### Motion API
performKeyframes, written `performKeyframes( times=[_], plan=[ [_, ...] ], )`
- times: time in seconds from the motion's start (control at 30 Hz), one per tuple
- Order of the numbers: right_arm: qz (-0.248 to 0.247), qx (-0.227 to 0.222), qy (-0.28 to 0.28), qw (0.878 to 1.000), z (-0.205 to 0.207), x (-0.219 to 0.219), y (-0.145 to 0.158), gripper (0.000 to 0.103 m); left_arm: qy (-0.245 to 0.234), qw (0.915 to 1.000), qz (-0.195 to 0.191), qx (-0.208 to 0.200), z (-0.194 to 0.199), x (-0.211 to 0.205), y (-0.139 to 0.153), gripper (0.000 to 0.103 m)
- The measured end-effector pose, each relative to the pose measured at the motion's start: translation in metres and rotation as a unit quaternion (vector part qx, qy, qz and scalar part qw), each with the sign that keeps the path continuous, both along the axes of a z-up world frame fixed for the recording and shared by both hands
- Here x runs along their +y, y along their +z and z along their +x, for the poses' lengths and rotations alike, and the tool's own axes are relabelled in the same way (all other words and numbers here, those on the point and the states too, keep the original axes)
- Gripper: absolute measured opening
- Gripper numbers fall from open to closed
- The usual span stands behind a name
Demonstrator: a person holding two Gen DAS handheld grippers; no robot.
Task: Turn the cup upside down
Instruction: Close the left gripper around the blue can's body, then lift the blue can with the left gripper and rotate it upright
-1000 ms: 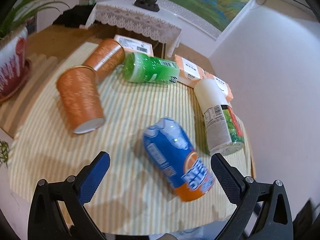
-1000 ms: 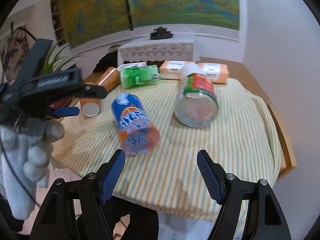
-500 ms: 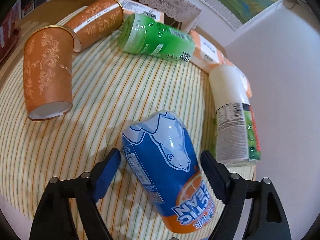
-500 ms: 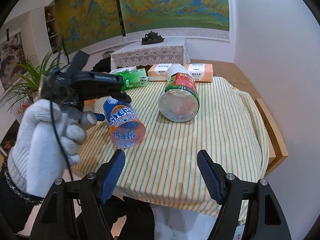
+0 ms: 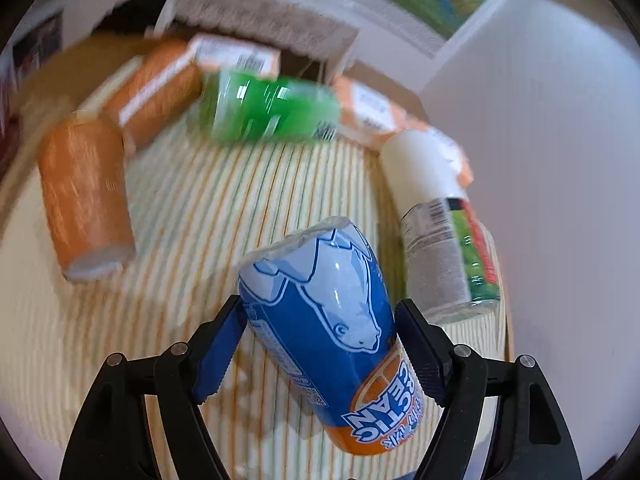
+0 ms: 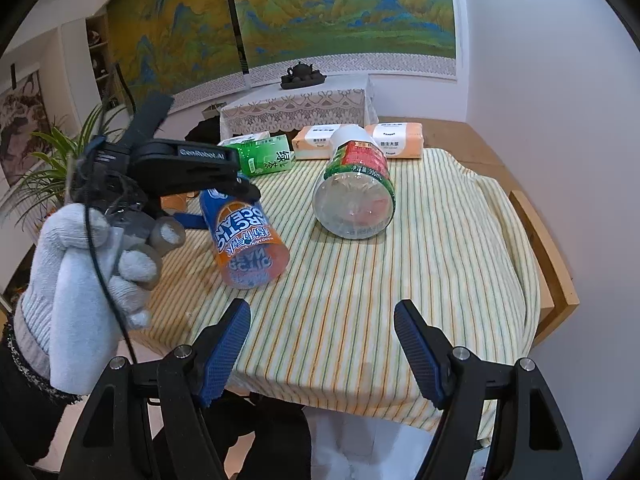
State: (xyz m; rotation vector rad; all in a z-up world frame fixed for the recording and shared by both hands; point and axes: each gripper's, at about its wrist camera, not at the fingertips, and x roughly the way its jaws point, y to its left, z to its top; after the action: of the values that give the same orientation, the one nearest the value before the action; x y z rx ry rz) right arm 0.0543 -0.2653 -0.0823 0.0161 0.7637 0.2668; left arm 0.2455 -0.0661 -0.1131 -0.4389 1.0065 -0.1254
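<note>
The blue and orange cup [image 5: 328, 332] with a polar bear print is tilted, its open end toward the camera. My left gripper [image 5: 320, 344] is shut on the cup's sides and holds it over the striped tablecloth [image 5: 192, 216]. In the right wrist view the cup [image 6: 244, 240] hangs in the left gripper [image 6: 224, 184], which a gloved hand holds. My right gripper [image 6: 322, 344] is open and empty, at the near table edge.
Two orange paper cups [image 5: 84, 200] lie on their sides at left. A green bottle [image 5: 268, 112] and a clear jar [image 6: 354, 196] with a white lid lie on the cloth. Orange tissue packs [image 6: 396, 142] sit at the back. A wall is at right.
My left gripper has closed on the blue cup and lifted it off the cloth, tilting it. The right gripper has stayed open in place.
</note>
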Motion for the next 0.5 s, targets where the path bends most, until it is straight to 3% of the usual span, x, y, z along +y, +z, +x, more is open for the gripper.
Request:
performKeyframes(
  times=[0.13,0.3,0.5],
  plan=[
    [0.004,0.003,0.000,1.000,0.002,0.001,-0.002,0.071,-0.019,0.9944,0.074,-0.073,-0.010,-0.014,0.023,0.079],
    [0.010,0.007,-0.003,1.000,0.003,0.002,-0.006,0.071,-0.060,0.9668,0.201,-0.146,-0.024,-0.039,0.034,0.078],
    [0.015,0.004,-0.018,1.000,0.001,0.000,-0.008,0.071,-0.076,0.9498,0.247,-0.176,-0.037,-0.047,0.033,0.078]
  ],
)
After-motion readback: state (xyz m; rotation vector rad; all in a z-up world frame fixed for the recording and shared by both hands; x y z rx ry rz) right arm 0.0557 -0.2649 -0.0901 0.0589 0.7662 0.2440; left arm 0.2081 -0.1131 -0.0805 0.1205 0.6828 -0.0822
